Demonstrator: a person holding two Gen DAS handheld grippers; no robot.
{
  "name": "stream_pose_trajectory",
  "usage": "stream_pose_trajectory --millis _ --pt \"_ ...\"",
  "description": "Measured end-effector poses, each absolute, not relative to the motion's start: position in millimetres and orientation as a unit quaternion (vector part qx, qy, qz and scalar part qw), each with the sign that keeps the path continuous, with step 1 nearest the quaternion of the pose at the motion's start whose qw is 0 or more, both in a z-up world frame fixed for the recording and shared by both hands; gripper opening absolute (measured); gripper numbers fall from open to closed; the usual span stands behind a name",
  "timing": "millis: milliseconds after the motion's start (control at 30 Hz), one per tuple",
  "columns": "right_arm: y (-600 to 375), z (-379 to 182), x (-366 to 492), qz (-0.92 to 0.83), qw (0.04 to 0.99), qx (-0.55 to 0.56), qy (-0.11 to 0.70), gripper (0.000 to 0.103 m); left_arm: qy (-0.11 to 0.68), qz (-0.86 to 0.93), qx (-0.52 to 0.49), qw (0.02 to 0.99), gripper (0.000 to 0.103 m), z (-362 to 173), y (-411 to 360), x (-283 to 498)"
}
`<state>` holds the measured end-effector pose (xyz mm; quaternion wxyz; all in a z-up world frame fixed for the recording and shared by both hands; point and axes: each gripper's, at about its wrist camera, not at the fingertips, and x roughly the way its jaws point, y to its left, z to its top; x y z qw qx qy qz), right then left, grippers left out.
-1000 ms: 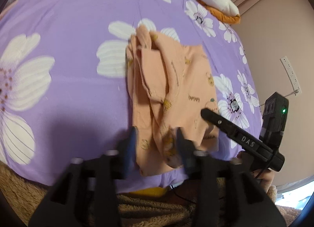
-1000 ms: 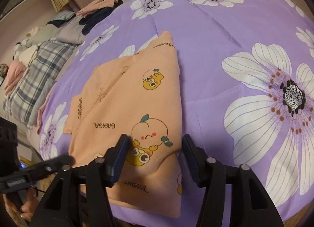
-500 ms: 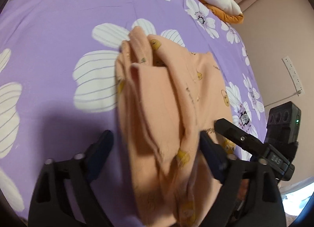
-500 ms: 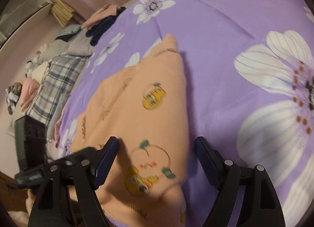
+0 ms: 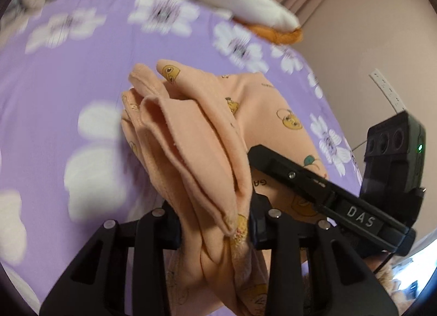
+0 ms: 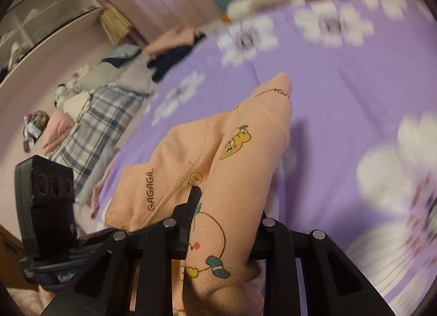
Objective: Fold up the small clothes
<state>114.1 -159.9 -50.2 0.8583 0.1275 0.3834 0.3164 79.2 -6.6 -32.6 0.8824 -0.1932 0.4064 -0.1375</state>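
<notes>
A small peach garment [image 5: 196, 135] with cartoon fruit prints lies on the purple flowered bedspread [image 5: 68, 75]. My left gripper [image 5: 215, 223] has its jaws closing on a bunched near edge of the garment, the folds pinched between its pads and raised off the bed. In the right wrist view the same garment [image 6: 240, 152] runs up between my right gripper [image 6: 221, 234], whose jaws are closing and squeeze the near edge. Each gripper shows in the other's view, the right one [image 5: 327, 193] beside the left.
A white pillow [image 5: 240, 4] and an orange cushion [image 5: 278, 33] lie at the bed's far end. Piles of other clothes [image 6: 109, 97], plaid and pink among them, cover the bed's left side. A wall with a socket strip [image 5: 387, 91] stands to the right.
Both grippers went from wide open around the garment's near edge to pinching it. The edge has been lifted off the bed and both views have tilted upward.
</notes>
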Motion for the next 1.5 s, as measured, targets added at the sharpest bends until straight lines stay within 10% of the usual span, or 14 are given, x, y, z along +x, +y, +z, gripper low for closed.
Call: stream_pose_trajectory --millis 667,900,1100,1500 --pt "-154.6 -93.6 194.5 0.254 0.872 0.093 0.408 0.028 0.45 -0.099 -0.184 0.868 0.045 -98.4 -0.2 160.3" --pt "-166.5 -86.9 187.6 0.216 0.873 0.09 0.428 0.055 0.459 -0.08 -0.196 0.863 0.063 -86.6 4.0 154.1" --pt "-179.0 -52.8 160.4 0.192 0.902 0.069 0.381 0.084 0.418 -0.059 -0.186 0.887 0.101 -40.5 11.4 115.8" --pt "-190.5 -1.5 99.6 0.151 0.942 0.038 0.299 0.093 0.376 -0.024 -0.168 0.911 0.103 0.4 11.7 41.8"
